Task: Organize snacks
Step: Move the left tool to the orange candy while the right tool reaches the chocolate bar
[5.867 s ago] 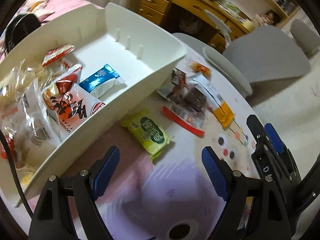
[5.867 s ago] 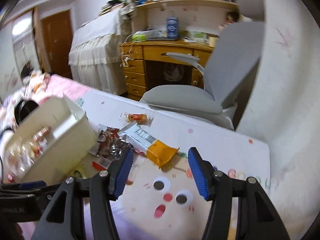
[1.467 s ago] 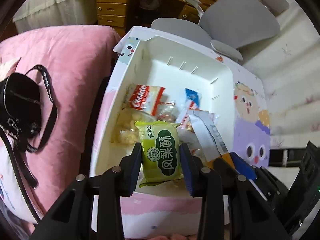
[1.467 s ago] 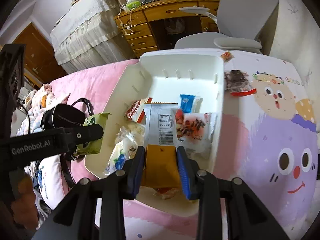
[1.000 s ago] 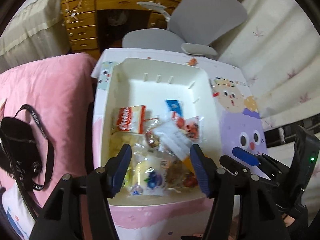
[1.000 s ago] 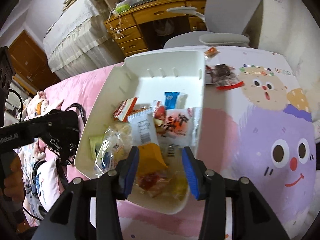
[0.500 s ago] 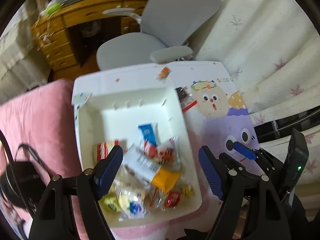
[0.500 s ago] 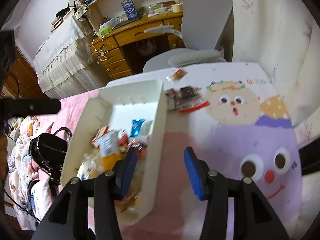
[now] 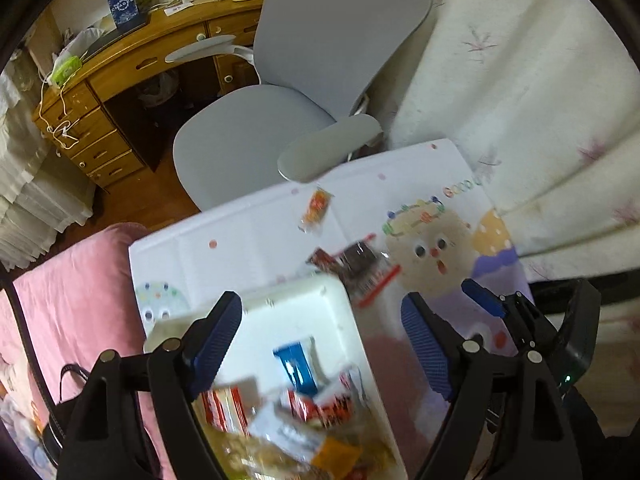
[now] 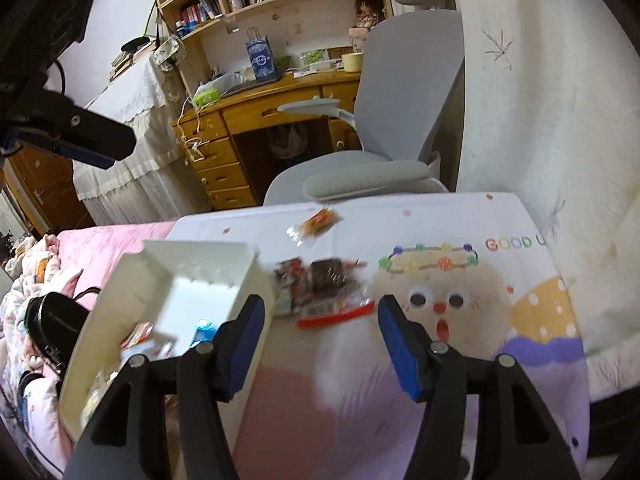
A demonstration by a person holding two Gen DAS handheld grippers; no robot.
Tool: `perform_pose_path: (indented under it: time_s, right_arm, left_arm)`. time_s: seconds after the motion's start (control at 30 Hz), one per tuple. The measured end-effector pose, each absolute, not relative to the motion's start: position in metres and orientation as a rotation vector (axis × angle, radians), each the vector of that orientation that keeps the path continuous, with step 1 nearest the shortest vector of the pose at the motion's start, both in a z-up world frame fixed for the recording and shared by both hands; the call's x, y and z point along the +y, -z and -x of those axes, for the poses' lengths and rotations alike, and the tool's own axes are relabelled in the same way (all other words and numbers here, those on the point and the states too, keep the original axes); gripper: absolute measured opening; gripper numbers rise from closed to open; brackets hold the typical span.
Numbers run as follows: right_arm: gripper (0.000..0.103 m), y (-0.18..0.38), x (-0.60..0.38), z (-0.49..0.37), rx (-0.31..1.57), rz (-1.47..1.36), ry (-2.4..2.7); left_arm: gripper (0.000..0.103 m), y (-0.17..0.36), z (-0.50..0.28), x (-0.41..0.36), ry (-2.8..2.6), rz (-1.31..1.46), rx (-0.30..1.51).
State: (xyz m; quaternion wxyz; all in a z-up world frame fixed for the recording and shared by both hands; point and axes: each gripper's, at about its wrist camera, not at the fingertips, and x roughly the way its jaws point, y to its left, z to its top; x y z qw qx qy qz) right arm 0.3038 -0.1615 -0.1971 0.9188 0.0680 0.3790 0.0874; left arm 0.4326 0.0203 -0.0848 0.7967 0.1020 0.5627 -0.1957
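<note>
Left tool (image 9: 322, 338): jaws wide apart, just been opening, nothing between the pads. It sits over the far end of the white bin (image 9: 336, 304), lower centre of the left wrist view.

Right tool (image 10: 320, 340): jaws apart too, also just been opening, empty. In the right wrist view it frames the dark-and-red snack packets (image 10: 324, 284) lying on the table (image 10: 440, 224), centre frame, just past the fingertips; no contact visible. Right tool also shows at the lower right of the left wrist view, blue pad (image 9: 482, 304) pointing toward the same packets.

Bin contents, left wrist view, motion-blurred: blue packet (image 9: 298, 364) mid-bin, red-and-white packets (image 9: 316, 404) below it, an orange-ended pack (image 9: 336, 454) and clear wrappers near the bottom edge. Far end of the bin is bare white. In the right wrist view the bin is at lower left, its right wall just beside the loose dark packets.

Still out on the table: the dark-and-red packets touching or nearly touching the bin's far right corner, and a small orange candy wrapper (image 10: 318, 220) further back near the table's far edge, upper centre, well apart from the bin.

Background: grey office chair (image 9: 304, 80) behind the table, wooden desk (image 9: 132, 64) upper left, pink bedding (image 9: 72, 300) left, black bag (image 10: 52, 320) lower left in the right wrist view.
</note>
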Motion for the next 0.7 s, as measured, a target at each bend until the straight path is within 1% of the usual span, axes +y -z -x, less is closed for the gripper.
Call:
perform_pose_path:
  time_s: [0.3, 0.5, 0.7]
  right_arm:
    - [0.06, 0.24, -0.167, -0.356, 0.782, -0.105, -0.223]
    - [0.061, 0.263, -0.16, -0.375, 0.789, -0.105, -0.265]
    - [0.061, 0.285, -0.148, -0.389, 0.801, -0.085, -0.274]
  left_arm:
    - [0.081, 0.146, -0.51, -0.009, 0.383, -0.25, 1.252]
    - [0.081, 0.196, -0.545, -0.028, 0.38, -0.247, 1.306]
    - [0.081, 0.234, -0.563, -0.044, 0.388, -0.284, 1.329]
